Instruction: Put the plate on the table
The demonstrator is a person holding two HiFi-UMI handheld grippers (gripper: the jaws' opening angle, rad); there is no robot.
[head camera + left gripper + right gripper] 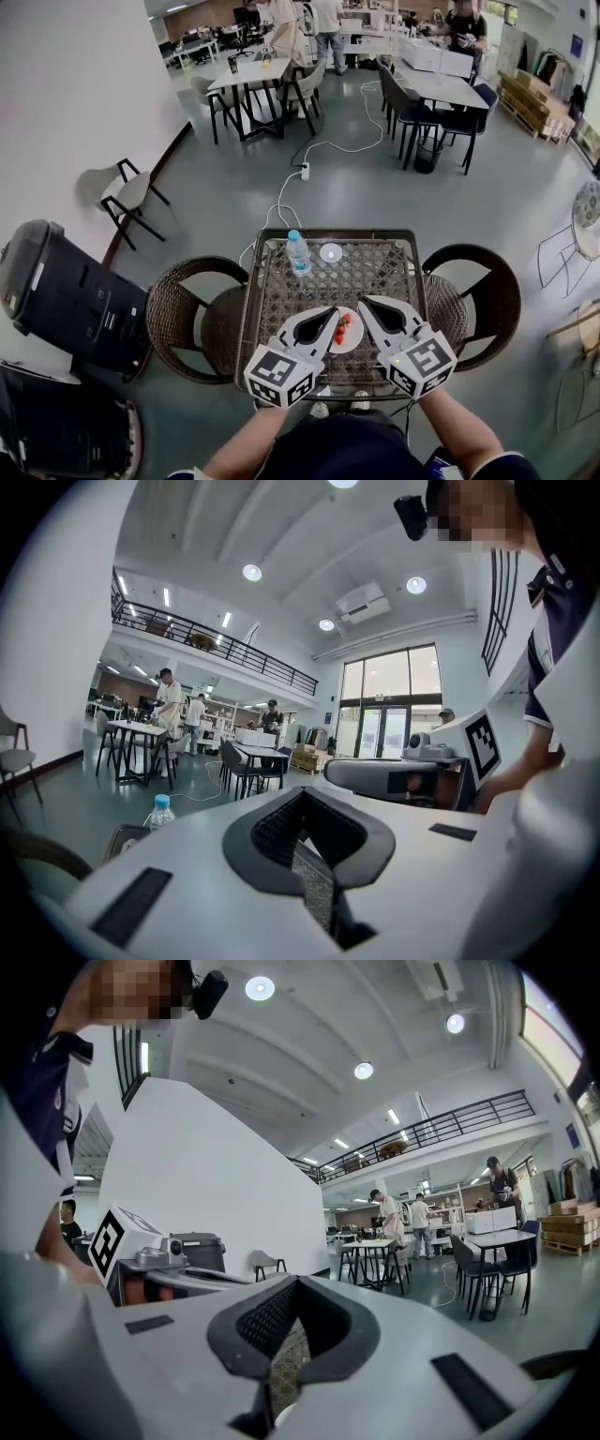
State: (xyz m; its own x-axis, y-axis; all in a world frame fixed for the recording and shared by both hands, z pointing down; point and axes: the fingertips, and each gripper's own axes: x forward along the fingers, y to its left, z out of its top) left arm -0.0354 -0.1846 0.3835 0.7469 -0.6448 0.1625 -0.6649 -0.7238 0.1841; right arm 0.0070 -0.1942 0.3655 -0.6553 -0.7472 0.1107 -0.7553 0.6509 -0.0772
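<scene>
Left gripper [332, 312] and right gripper [365, 303], jaws pressed together, empty, flank small white round plate [352, 340] at woven tabletop's [375, 267] front edge. Judged light, rigid, breakable: pinch opposite rims, level.

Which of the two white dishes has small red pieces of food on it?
The larger white round plate nearest the person; the smaller white dish beside the clear plastic bottle shows none.

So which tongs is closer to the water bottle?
Left. The water bottle stands just ahead of the left tongs, slightly to its left. The right tongs is on the other side of the plate, farther from the bottle.
</scene>
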